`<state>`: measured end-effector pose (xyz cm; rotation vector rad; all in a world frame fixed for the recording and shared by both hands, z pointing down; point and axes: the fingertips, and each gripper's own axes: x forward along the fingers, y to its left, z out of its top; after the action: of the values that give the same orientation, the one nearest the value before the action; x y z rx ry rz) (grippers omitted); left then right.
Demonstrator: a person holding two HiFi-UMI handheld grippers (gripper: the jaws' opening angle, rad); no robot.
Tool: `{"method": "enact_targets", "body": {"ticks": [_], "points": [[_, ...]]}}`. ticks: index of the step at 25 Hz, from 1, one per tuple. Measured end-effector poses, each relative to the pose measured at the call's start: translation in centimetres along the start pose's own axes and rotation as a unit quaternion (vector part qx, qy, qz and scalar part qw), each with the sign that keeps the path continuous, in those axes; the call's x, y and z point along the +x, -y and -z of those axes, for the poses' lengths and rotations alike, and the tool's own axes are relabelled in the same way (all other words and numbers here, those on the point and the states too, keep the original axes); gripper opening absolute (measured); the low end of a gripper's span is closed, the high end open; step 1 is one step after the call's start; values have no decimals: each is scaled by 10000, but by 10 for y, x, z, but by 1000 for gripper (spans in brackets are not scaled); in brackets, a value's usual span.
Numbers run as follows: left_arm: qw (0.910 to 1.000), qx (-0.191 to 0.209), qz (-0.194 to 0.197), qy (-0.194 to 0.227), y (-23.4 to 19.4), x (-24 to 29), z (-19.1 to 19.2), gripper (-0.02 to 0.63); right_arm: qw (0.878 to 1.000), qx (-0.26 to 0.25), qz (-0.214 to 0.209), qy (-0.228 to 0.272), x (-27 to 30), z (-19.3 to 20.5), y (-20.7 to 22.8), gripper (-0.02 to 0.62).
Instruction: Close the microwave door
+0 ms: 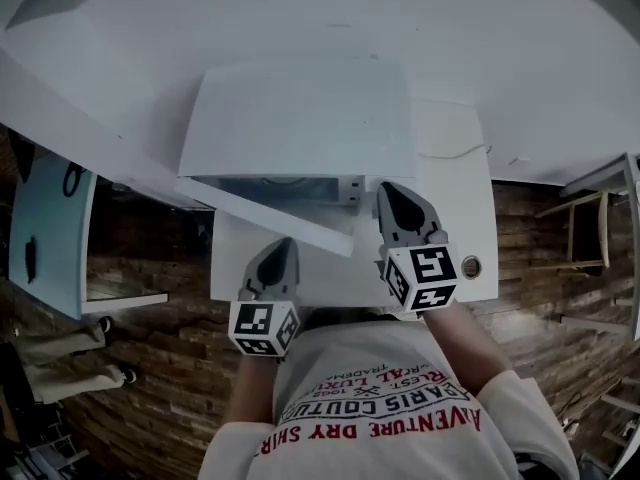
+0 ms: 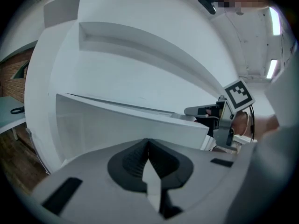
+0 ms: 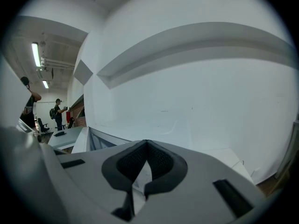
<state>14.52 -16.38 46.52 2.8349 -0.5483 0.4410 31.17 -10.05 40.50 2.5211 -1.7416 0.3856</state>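
A white microwave (image 1: 300, 118) stands on a white table (image 1: 455, 208) against a white wall. Its door (image 1: 270, 216) stands partly open, swung out at an angle toward me, and a strip of the cavity (image 1: 285, 188) shows behind it. My left gripper (image 1: 284, 243) is shut and empty, its tip just in front of the door's outer face (image 2: 131, 125). Shut and empty too, my right gripper (image 1: 390, 190) is by the door's free end, over the microwave's front right corner. The left gripper view shows the right gripper (image 2: 210, 112) beyond the door's edge.
A round cable hole (image 1: 471, 266) sits in the table near its front right. A light-blue desk (image 1: 50, 233) stands to the left, a wooden frame (image 1: 590, 228) to the right, and brown plank floor lies below. People stand far off (image 3: 58, 111).
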Motion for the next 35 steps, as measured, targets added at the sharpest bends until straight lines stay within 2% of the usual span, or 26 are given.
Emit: {"method": "enact_targets", "body": {"ticks": [5,8,13,16,19,22,24,27,35], "points": [[9995,74,305,-6,1,19,-8,6,9999,27,100,-24,0,0,0,6],[9989,186,430,35,1,27,-17,6,9996,-232,157,-90,0,0,-2,6],[9978,177,635,76,5,42,-26,6,9981,-442,264,-332,0,1,-2,6],[9963,223,821,140,13,50,-33,6,9976,-310,213,-590,2,2,-2,6],[9961,242,832,180,15,52,-34,6,9970,-51,94,-767,2,2,-1,6],[9955,102,919,205,16,53,-35,6,9956,-311,112,-876,3,0,-1,6],[9955,178,910,180,16,54,-35,6,9945,-468,138,-929,3,1,-1,6],[9964,362,753,163,16,54,-35,6,9945,-361,105,-977,3,2,-1,6],[9981,49,599,158,10,67,-41,5,9940,-164,-128,-1073,4,2,-2,6]]}}
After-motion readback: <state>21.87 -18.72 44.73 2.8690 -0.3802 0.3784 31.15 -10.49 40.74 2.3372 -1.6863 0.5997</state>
